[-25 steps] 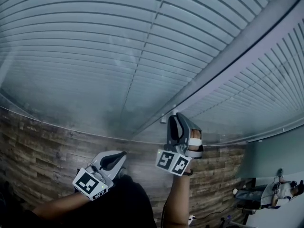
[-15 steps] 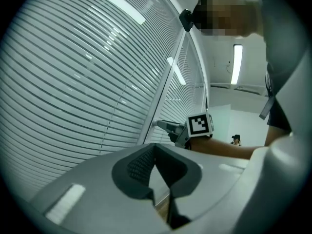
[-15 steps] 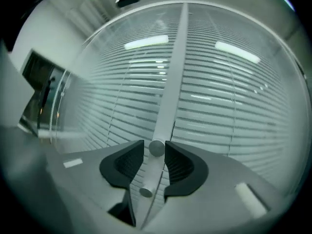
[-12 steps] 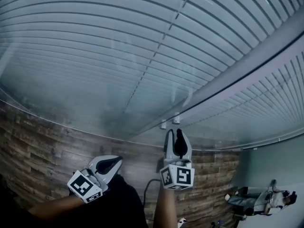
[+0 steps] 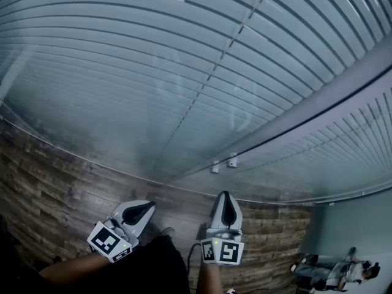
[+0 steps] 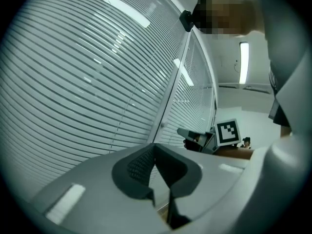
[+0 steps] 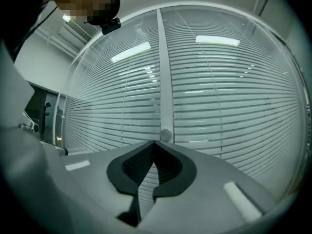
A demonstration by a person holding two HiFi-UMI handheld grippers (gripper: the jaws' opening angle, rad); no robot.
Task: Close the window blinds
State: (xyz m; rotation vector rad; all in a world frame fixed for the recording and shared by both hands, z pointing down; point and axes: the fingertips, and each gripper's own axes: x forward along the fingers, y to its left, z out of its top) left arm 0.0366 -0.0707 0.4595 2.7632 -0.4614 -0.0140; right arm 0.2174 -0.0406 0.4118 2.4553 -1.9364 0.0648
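White slatted blinds (image 5: 122,60) cover the glass on both sides of a grey window post (image 5: 318,100), and their slats lie nearly flat. Two small cord ends (image 5: 223,165) hang at the foot of the post. My right gripper (image 5: 225,194) points up just below them, apart from them, shut with nothing between its jaws. In the right gripper view the shut jaws (image 7: 155,143) sit under a round knob (image 7: 165,134) on the post. My left gripper (image 5: 149,204) is lower left, shut and empty, aimed at the blinds (image 6: 73,82). The right gripper (image 6: 195,138) shows beyond it.
Wood-plank flooring (image 5: 55,176) runs below the window. A grey wall (image 5: 349,225) stands at the right, with a person (image 5: 334,274) far off in the bottom right corner. My dark trouser leg (image 5: 153,268) fills the space between the two arms.
The right gripper has dropped away from the cord ends at the post and its jaws have gone from open to shut. The left gripper has barely moved.
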